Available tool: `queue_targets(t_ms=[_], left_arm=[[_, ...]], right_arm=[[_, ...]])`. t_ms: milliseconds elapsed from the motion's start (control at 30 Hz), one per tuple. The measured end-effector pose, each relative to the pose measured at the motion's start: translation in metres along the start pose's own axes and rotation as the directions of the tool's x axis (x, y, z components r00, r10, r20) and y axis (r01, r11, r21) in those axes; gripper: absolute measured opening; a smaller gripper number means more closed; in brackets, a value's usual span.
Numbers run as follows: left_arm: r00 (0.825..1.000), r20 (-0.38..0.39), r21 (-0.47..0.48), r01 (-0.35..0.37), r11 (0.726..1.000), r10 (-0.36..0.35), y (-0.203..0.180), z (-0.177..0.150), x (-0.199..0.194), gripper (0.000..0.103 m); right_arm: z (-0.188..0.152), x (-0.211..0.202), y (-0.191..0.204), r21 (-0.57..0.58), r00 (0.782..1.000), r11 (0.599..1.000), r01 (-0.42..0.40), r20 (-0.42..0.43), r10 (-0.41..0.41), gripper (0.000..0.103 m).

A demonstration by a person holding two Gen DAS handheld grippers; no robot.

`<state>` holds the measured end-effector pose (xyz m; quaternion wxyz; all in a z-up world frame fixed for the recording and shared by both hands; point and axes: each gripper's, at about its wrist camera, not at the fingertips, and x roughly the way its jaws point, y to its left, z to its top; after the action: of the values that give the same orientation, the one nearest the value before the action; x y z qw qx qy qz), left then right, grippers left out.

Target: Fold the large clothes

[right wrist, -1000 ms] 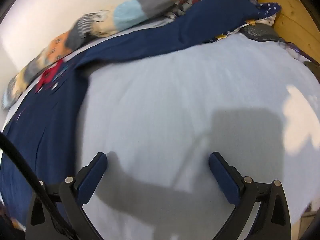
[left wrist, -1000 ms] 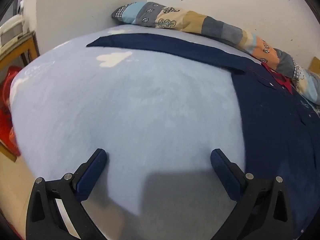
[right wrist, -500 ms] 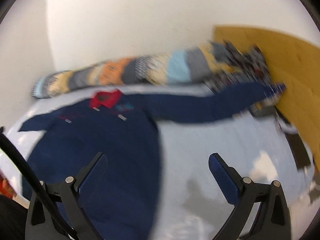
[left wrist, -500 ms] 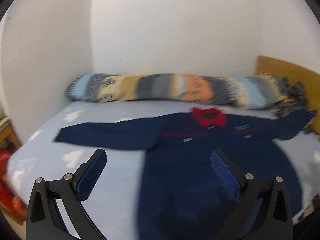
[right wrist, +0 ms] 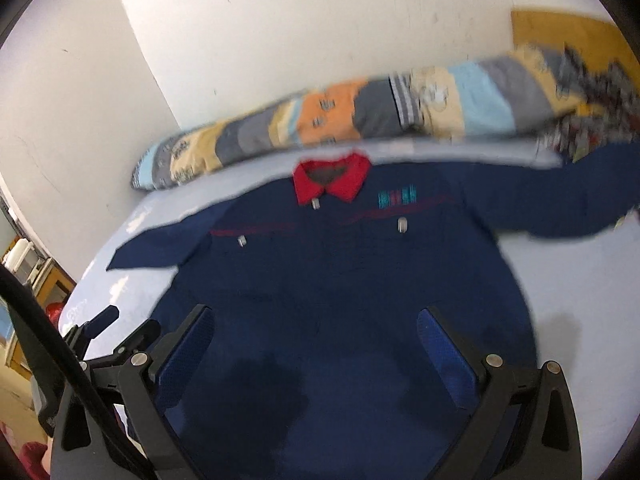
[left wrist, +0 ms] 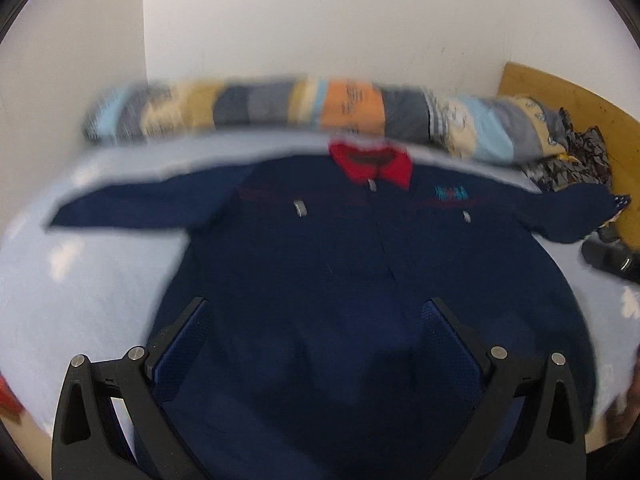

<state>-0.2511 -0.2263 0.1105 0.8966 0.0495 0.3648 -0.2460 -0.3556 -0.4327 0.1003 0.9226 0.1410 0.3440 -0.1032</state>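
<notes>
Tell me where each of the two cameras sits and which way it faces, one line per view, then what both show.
Left wrist: sits on the left gripper, above the hem end of the navy jacket, facing its red collar and the white wall; its own two open fingers show.
Right wrist: sits on the right gripper, facing the same way from slightly further right; its open fingers, a black cable and part of the left gripper show.
Shared: the jacket spread on the light blue bed, and the patchwork bolster.
</notes>
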Motion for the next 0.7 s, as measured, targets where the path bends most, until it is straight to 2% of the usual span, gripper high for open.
queue_targets(t_ms=[67, 167, 300, 467, 700], left_arm=[[0.999, -0.013, -0.042, 0.034, 0.999, -0.035, 0.003, 0.002, 0.006, 0.103], [0.998, -0.033, -0.056, 0.048, 0.997, -0.05, 0.002, 0.003, 0.01, 0.103], [0.995, -0.057, -0.046, 0.08, 0.996, -0.083, -0.003, 0.004, 0.012, 0.103], [0.997, -0.057, 0.011, 0.053, 0.999, -0.052, -0.012, 0.004, 0.008, 0.103], [0.999, -0.035, 0.032, 0.029, 0.999, -0.028, -0.011, 0.002, 0.001, 0.103]], right_arm=[[-0.003, 0.017, -0.012, 0.056, 0.998, 0.998, -0.007, -0.068, 0.011, 0.103], [-0.007, 0.019, -0.024, 0.117, 0.994, 0.991, -0.072, -0.071, 0.081, 0.103], [-0.013, 0.015, -0.021, 0.12, 0.992, 0.988, -0.098, -0.073, 0.107, 0.103], [-0.016, 0.015, -0.016, 0.124, 0.989, 0.987, -0.106, -0.086, 0.117, 0.103], [-0.022, 0.012, -0.005, 0.085, 0.99, 0.991, -0.101, -0.088, 0.108, 0.103]])
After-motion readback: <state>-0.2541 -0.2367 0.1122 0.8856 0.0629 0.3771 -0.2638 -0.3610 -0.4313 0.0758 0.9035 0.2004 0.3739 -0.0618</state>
